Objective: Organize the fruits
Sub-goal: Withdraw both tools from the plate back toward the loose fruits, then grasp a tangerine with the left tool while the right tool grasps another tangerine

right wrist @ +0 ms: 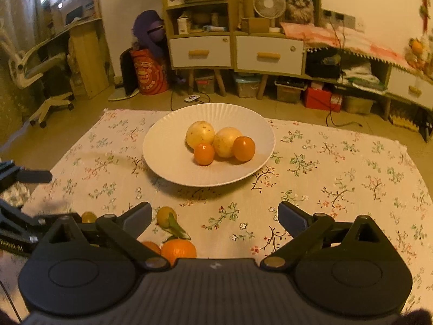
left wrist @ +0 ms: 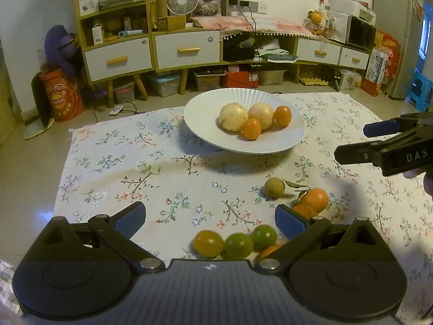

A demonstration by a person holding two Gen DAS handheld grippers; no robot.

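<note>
A white fluted plate (left wrist: pixel 211 103) (right wrist: pixel 167 140) on the floral cloth holds two pale yellow fruits (left wrist: pixel 233 117) and two small oranges (left wrist: pixel 251 129). Loose fruit lies nearer: a yellow-orange fruit (left wrist: pixel 208 243), two green ones (left wrist: pixel 238 245), a brownish-green one (left wrist: pixel 274 187) and leafy tangerines (left wrist: pixel 315 198) (right wrist: pixel 178 247). My left gripper (left wrist: pixel 209 218) is open and empty just above the green fruits. My right gripper (right wrist: pixel 215 218) is open and empty, short of the plate; it also shows at the right edge of the left wrist view (left wrist: pixel 351 142).
The floral cloth (left wrist: pixel 130 162) covers a low surface with edges at left and far side. Beyond it stand a drawer cabinet (left wrist: pixel 186 50), storage boxes, a red bag (left wrist: pixel 63 98) and an office chair (right wrist: pixel 40 81).
</note>
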